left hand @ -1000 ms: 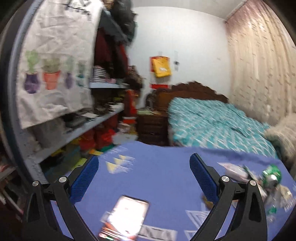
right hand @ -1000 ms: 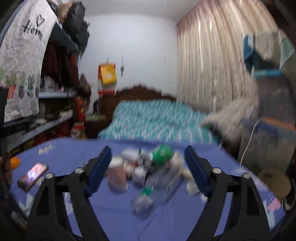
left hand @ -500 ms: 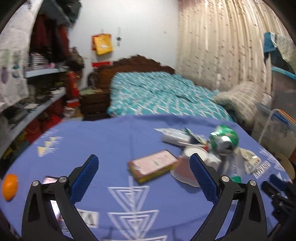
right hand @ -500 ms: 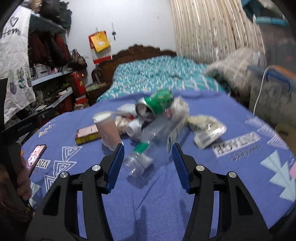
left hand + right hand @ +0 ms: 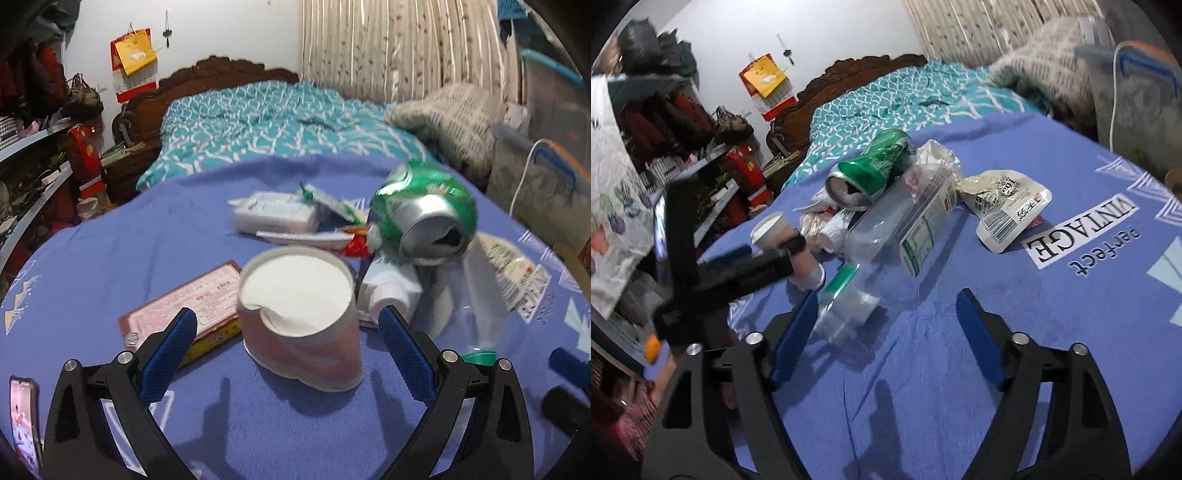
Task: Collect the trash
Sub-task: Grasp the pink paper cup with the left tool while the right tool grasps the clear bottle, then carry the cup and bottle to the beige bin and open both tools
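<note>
Left tool (image 5: 284, 332) wide, narrowing around paper cup (image 5: 299, 317); right tool (image 5: 886, 325) wide, widening, bottle (image 5: 886, 236) cap inside

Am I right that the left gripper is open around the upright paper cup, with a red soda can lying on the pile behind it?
Not quite: the can is green, not red, as the left wrist view shows. The rest holds: the left gripper is open, its jaws having just narrowed slightly, around the upright paper cup without touching it, and the can lies on the pile behind it.

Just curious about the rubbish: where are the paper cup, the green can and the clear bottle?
paper cup (image 5: 295, 291): left wrist view, white inside.
green can (image 5: 424, 206): left wrist view, dented side.
clear bottle (image 5: 886, 225): right wrist view, body.
</note>
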{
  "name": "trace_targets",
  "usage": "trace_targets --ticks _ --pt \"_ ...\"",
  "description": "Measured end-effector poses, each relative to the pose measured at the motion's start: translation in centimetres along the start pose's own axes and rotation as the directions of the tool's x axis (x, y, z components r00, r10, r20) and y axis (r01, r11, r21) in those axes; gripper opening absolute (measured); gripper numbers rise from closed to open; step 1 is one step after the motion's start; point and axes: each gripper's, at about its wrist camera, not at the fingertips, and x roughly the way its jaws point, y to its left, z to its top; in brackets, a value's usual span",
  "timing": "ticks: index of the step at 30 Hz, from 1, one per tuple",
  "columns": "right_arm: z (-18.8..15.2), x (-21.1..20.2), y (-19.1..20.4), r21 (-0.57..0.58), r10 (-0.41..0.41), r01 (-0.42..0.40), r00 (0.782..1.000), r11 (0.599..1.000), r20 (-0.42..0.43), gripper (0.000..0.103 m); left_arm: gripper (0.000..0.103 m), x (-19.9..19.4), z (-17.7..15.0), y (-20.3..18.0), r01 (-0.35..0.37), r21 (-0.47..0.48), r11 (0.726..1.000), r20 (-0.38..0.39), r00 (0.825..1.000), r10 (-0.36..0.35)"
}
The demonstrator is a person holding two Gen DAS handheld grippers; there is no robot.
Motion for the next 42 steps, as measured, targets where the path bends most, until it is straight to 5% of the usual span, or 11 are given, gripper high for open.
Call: trace_targets --ticks 2,7,12,14,16,17,22,28,36,42 --pt "0.9 0.9 -0.6 0.034 0.025 -0.025 1.000 0.999 -0.015 0.083 0.063 0.2 -0.1 0.3 0.022 -0.007 1.000 -0.028 0.999 -0.022" --pt "1.6 4.1 -0.7 0.133 0.096 -0.084 0.991 0.988 -0.088 0.086 0.061 -3.3 -1.0 1.7 0.026 -0.017 1.000 0.023 0.999 -0.026" --pt "0.7 7.3 0.9 0.141 0.097 -0.076 0.983 0.987 -0.153 0.086 0.061 -7.6 -2.4 2.6 0.147 -0.031 0.989 0.069 0.987 -0.145" --pt "0.8 7.7 1.4 0.128 0.087 -0.067 0.984 0.989 -0.157 0.075 0.061 -8.5 -2.8 2.6 0.185 -0.032 0.982 0.068 0.981 -0.182" --pt "0.6 8.0 1.5 0.140 0.108 -0.082 0.977 0.987 -0.185 0.049 0.062 -8.9 -3.1 2.7 0.215 -0.043 0.976 0.057 0.976 -0.212" --pt "0.3 7.9 1.3 0.154 0.115 -0.085 0.974 0.984 -0.197 0.048 0.062 -9.0 -3.3 2.7 0.222 -0.052 0.974 0.051 0.974 -0.220" --pt "-1.5 4.8 0.5 0.144 0.136 -0.109 0.972 0.984 -0.191 0.047 0.062 -8.4 -3.5 1.0 0.238 -0.036 0.971 0.017 0.971 -0.237" --pt "-2.9 -0.4 -1.1 0.051 0.016 -0.011 0.994 0.999 -0.105 0.045 0.063 -8.5 -4.2 -1.8 0.278 0.024 0.960 0.005 0.960 -0.278" --pt "-3.3 -4.1 -2.8 0.067 0.009 -0.008 1.000 0.998 -0.017 0.044 0.063 -8.9 -3.4 -5.7 0.368 0.073 0.927 -0.020 0.930 -0.368" --pt "-4.7 -6.0 -1.5 -0.073 -0.004 0.005 1.000 0.997 0.010 0.044 0.063 -8.6 -3.0 -8.0 0.394 0.084 0.915 -0.044 0.919 -0.391"
